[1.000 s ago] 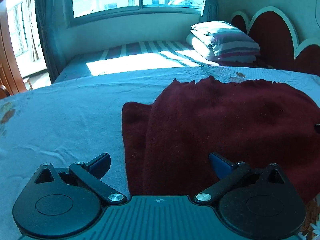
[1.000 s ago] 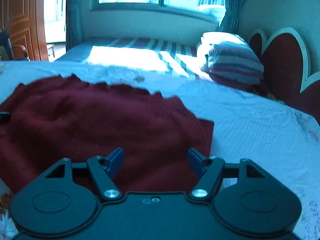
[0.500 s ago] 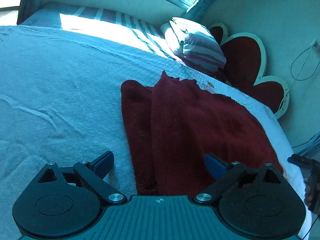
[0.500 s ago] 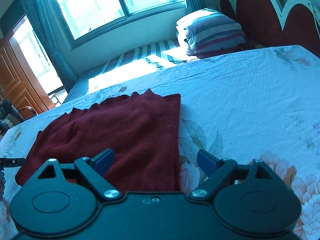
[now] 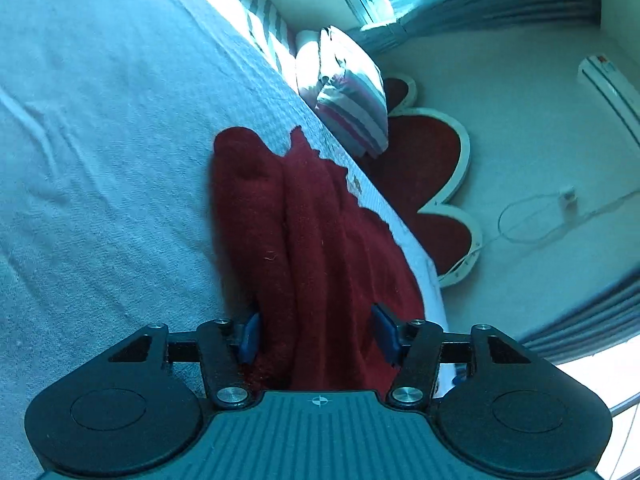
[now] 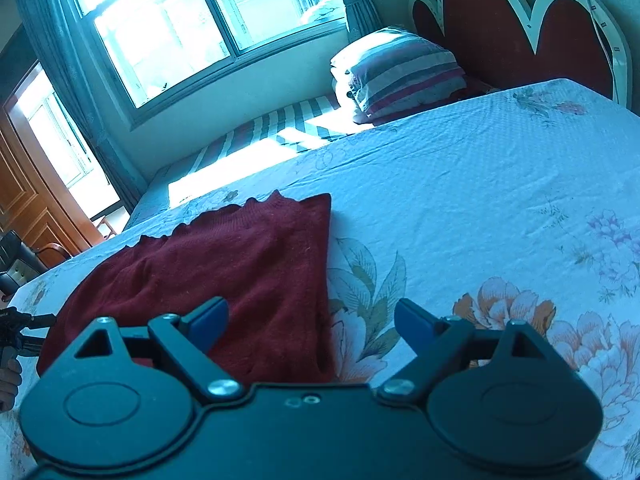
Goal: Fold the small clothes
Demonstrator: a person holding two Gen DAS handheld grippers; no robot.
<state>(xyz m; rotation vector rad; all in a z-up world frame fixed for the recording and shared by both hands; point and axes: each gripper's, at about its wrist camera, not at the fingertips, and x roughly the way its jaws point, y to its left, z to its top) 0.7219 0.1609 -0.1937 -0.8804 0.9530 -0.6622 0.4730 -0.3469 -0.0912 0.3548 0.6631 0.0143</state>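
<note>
A dark red knit garment (image 5: 308,240) lies folded on the light floral bedsheet (image 5: 100,160). In the left wrist view my left gripper (image 5: 318,338) is tilted and straddles the garment's near edge, its blue fingers on either side of the bunched cloth with a wide gap. In the right wrist view the garment (image 6: 224,264) lies flat ahead and to the left. My right gripper (image 6: 312,320) is open, its left finger over the garment's near right corner and its right finger over the sheet (image 6: 480,208).
A striped pillow (image 6: 400,72) and a red scalloped headboard (image 6: 516,32) stand at the far end. A window (image 6: 192,20) and a wooden door (image 6: 24,184) are at the back left. The left gripper shows at the right wrist view's left edge (image 6: 16,328).
Both grippers have swung round to the garment's near edge. The left gripper has tilted, narrowed its fingers and now straddles the bunched cloth. The right gripper has stayed open.
</note>
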